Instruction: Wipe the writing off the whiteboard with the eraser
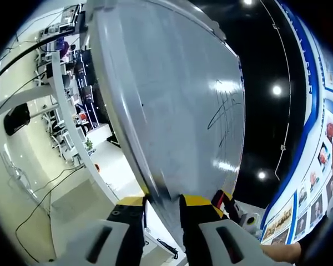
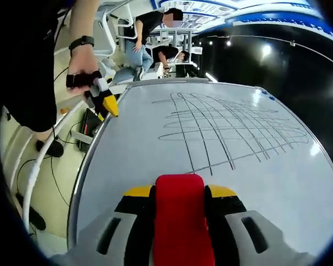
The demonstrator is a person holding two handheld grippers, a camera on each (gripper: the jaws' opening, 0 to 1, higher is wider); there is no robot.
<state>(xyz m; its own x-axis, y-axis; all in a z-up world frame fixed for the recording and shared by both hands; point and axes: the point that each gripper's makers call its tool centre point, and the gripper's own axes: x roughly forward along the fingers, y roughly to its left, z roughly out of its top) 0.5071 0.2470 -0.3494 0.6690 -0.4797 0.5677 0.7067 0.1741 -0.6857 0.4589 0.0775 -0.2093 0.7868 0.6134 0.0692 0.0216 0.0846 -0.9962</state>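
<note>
Right gripper point(image 2: 180, 208) clamping the red eraser point(image 2: 180, 221) between both jaws, hovering at the near edge of the whiteboard point(image 2: 127, 155), just short of the black grid of writing point(image 2: 227, 130); left gripper point(image 1: 164, 208) pinching the whiteboard's edge point(image 1: 127, 111) to steady it. Eraser probably light and slightly soft, gripping by the sides as now, board stiff and slick. Right gripper view showing full scribble and left gripper point(image 2: 102, 100) in a hand point(image 2: 83, 64); left gripper view catching writing point(image 1: 225, 113) edge-on.

Both fisheye views were bright and sharp at center, with lines bending strongly toward the edges. Round ceiling lights point(image 1: 276, 90) glared at the right of the left gripper view, and the whiteboard point(image 1: 177, 111) carried a soft sheen.
</note>
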